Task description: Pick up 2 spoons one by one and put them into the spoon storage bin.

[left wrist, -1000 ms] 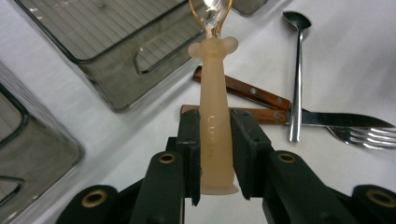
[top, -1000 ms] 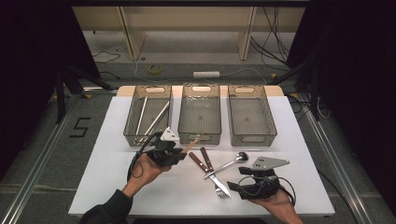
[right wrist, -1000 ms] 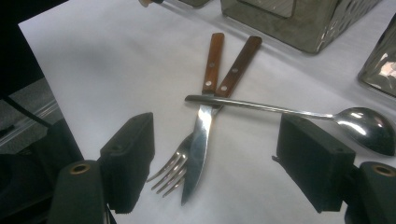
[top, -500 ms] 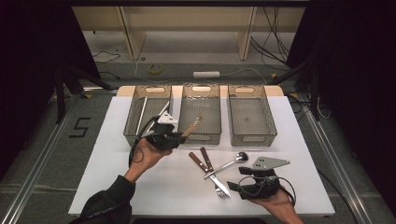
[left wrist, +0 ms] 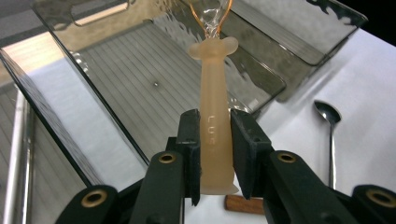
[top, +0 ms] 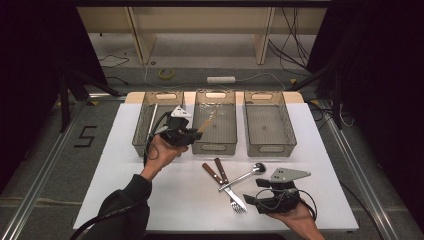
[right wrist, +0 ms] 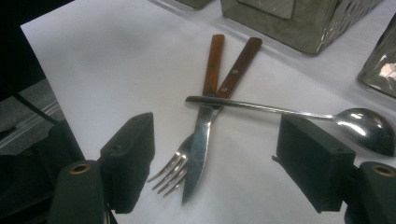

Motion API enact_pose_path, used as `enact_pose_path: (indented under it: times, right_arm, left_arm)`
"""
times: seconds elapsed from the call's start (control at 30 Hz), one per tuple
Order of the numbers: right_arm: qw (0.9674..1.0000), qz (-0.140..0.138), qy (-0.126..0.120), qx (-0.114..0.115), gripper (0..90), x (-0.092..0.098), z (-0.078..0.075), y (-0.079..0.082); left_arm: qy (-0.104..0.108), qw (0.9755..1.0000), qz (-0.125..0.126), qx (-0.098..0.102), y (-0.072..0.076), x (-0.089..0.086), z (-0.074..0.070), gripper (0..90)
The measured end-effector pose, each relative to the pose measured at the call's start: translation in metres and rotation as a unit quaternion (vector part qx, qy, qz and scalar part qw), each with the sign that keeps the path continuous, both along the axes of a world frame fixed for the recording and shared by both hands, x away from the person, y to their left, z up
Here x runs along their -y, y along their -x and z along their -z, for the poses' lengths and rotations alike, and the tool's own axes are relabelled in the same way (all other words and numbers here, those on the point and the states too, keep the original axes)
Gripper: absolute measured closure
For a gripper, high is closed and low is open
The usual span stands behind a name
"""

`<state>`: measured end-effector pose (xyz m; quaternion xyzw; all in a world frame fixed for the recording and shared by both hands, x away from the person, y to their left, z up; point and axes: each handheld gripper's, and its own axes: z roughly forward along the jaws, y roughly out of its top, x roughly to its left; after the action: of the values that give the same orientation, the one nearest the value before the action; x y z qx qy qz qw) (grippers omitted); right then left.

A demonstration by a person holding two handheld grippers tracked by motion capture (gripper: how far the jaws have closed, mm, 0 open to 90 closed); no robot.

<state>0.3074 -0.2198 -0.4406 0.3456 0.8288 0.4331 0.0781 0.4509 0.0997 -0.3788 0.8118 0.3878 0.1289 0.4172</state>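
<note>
My left gripper (top: 192, 134) is shut on the pale orange handle of a small whisk (top: 206, 123). It holds the whisk above the near end of the middle tray (top: 215, 148), wire end pointing away. In the left gripper view the jaws (left wrist: 215, 144) clamp the handle of the whisk (left wrist: 212, 84) over the middle tray's ribbed floor (left wrist: 126, 70). My right gripper (top: 249, 198) rests open at the front right of the table. In the right gripper view its jaws (right wrist: 219, 163) stand wide apart, facing a fork (right wrist: 173, 173), a knife (right wrist: 201, 140) and a spoon (right wrist: 364, 123).
Three grey mesh trays stand in a row at the back: the left tray (top: 145, 131) holds long metal utensils, the right tray (top: 267, 145) has a bare floor. The wooden-handled knife and fork (top: 220, 172) lie crossed under the spoon (top: 245, 175) on the white table (top: 125, 195).
My left gripper has risen and moved away from the person, carrying the whisk from the table in front of the trays to above the middle tray. The right gripper has stayed put.
</note>
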Motion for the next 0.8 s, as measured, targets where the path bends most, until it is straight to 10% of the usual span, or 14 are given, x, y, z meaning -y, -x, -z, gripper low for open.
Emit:
enact_pose_path:
  times: [0.8]
  right_arm:
    - [1.0000, -0.003, -0.001, 0.001, 29.1, 0.001, 0.000, 0.000]
  left_arm:
    - [0.015, 0.9989, -0.043, -0.011, -0.045, 0.012, 0.003, 73.6]
